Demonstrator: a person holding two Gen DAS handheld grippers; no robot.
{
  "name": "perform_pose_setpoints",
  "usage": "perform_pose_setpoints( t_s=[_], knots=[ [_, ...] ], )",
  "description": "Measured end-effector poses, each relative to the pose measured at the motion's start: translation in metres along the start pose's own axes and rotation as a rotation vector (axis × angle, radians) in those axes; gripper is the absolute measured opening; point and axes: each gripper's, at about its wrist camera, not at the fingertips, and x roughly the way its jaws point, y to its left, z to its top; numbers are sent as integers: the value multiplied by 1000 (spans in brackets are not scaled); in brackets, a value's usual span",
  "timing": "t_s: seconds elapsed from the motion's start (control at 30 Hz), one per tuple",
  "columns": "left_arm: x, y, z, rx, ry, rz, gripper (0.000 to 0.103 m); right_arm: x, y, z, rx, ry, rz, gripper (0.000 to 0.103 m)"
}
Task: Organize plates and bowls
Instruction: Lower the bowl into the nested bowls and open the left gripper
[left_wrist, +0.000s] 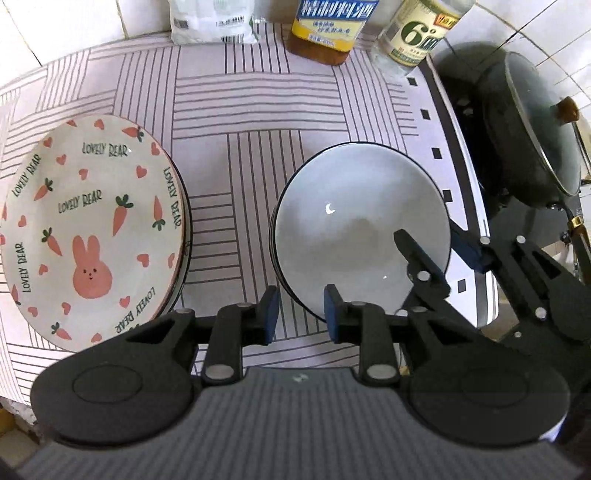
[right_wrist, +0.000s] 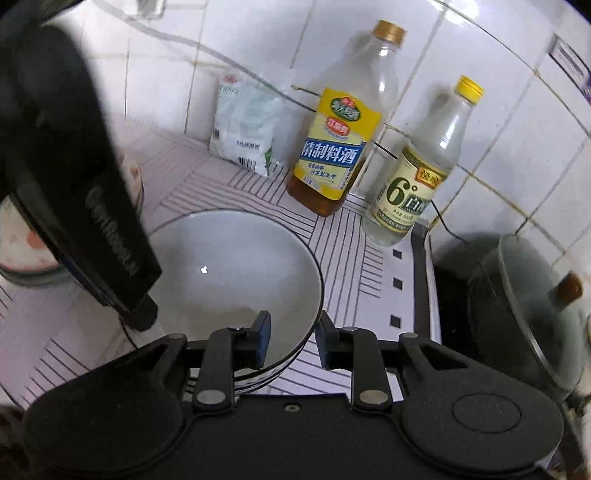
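Observation:
A stack of plates topped by a rabbit-and-carrot plate sits at the left of the striped counter. A stack of white dark-rimmed bowls sits to its right, and also shows in the right wrist view. My left gripper is open, its fingers straddling the near rim of the bowl stack. My right gripper is open, its fingers astride the bowl stack's right rim without closing on it; it also shows in the left wrist view.
A white bag, a cooking-wine bottle and a vinegar bottle stand along the tiled back wall. A dark lidded wok sits on the stove at the right. The left gripper's body fills the left of the right wrist view.

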Motion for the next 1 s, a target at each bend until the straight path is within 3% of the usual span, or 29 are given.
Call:
perform_pose_setpoints(
  t_s=[0.07, 0.23, 0.5, 0.6, 0.73, 0.83, 0.93, 1.0],
  knots=[
    [-7, -1, -5, 10, -20, -2, 32, -9, -1, -2, 14, -13, 14, 30],
    [-27, -6, -20, 30, -71, -13, 32, -39, 2, -10, -3, -66, 20, 38],
    [-56, -12, -51, 63, -186, -52, 38, -80, -8, -28, 57, -152, 157, 43],
    [-62, -15, -63, 81, -236, -86, 41, -89, -8, -40, 51, -177, 197, 50],
    [-60, -10, -79, 66, -302, -102, 41, -82, -10, -64, 57, -185, 236, 62],
    [-54, -1, -82, 14, -311, -150, 41, -70, -9, -78, 67, -143, 214, 63],
    [-48, 9, -83, -37, -323, -191, 42, -61, -12, -88, 109, -150, 225, 73],
    [-45, 11, -83, -41, -339, -193, 44, -50, -14, -93, 121, -153, 224, 74]
  ],
)
